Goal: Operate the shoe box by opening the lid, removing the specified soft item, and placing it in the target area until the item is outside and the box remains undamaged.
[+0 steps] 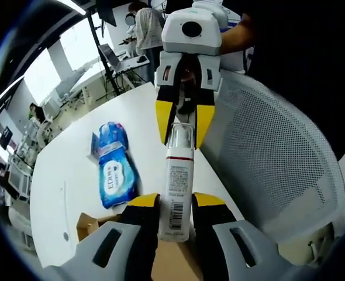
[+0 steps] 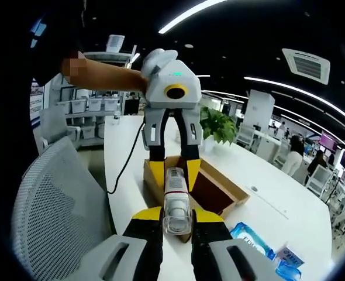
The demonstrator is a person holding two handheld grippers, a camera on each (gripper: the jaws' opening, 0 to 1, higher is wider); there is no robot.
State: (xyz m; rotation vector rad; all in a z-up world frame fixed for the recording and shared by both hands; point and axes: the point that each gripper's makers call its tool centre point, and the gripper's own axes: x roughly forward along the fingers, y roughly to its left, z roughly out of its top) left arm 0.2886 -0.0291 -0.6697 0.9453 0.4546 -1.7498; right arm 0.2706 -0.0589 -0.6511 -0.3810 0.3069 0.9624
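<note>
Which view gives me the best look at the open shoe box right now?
The right gripper view: the shoe box sits open on the white table, its dark inside and brown rim showing behind the tube held between both grippers. The left gripper view shows just a brown corner beside the left gripper.
</note>
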